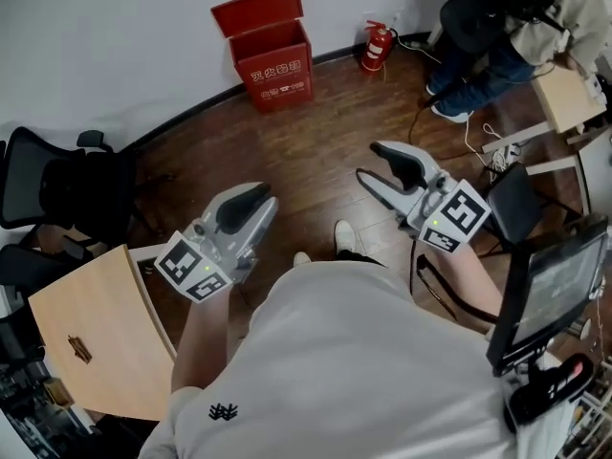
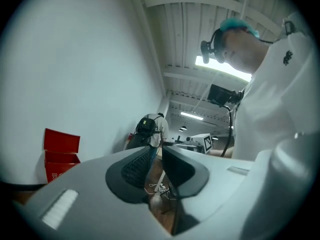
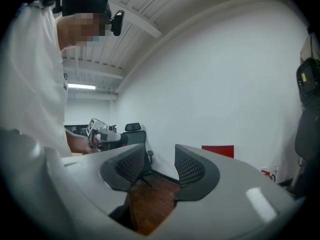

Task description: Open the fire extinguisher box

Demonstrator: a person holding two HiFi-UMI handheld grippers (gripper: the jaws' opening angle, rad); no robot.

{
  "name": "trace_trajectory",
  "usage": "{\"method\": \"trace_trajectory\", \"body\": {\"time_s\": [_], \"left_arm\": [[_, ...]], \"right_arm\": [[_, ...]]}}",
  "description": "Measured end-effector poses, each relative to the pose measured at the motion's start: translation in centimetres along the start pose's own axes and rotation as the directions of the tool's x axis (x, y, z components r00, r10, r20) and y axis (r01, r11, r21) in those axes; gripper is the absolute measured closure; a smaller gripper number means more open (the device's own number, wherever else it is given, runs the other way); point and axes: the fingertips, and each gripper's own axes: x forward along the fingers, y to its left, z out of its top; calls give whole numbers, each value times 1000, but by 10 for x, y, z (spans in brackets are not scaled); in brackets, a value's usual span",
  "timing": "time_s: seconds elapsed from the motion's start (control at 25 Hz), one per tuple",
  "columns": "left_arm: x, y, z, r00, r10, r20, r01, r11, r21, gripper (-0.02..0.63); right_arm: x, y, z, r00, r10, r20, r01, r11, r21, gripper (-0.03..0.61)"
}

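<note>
The red fire extinguisher box [image 1: 271, 55] stands on the wooden floor against the white wall, its lid tipped up and back. The left gripper view has the box [image 2: 61, 154] at its left edge; in the right gripper view only the box [image 3: 218, 151] top shows, past the jaws. My left gripper [image 1: 253, 195] hovers well short of the box, shut with nothing between its pads. My right gripper [image 1: 371, 161] hangs to its right at about the same distance, open and empty. Both grippers point roughly toward the wall.
A red fire extinguisher [image 1: 377, 46] stands on the floor right of the box. A black office chair [image 1: 57, 189] and a wooden tabletop [image 1: 96, 333] are at the left. A person [image 1: 497, 27] sits at the back right, with cables [image 1: 478, 142] on the floor nearby.
</note>
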Motion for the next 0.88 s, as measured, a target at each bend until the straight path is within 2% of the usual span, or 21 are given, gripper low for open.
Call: {"method": "trace_trajectory", "body": {"time_s": [0.12, 0.28, 0.68, 0.88], "left_arm": [[-40, -14, -6, 999, -37, -31, 38, 999, 35, 548], [-91, -27, -19, 998, -31, -46, 33, 998, 51, 548], [-78, -35, -29, 994, -66, -85, 71, 995, 64, 548], [-68, -72, -31, 994, -82, -76, 87, 994, 70, 548]], "right_arm": [[18, 47, 0, 1000, 7, 2, -7, 1000, -30, 397], [34, 107, -3, 1000, 28, 11, -27, 998, -50, 397], [28, 117, -5, 1000, 29, 4, -29, 998, -61, 397], [-11, 137, 3, 999, 32, -22, -33, 997, -69, 399]]}}
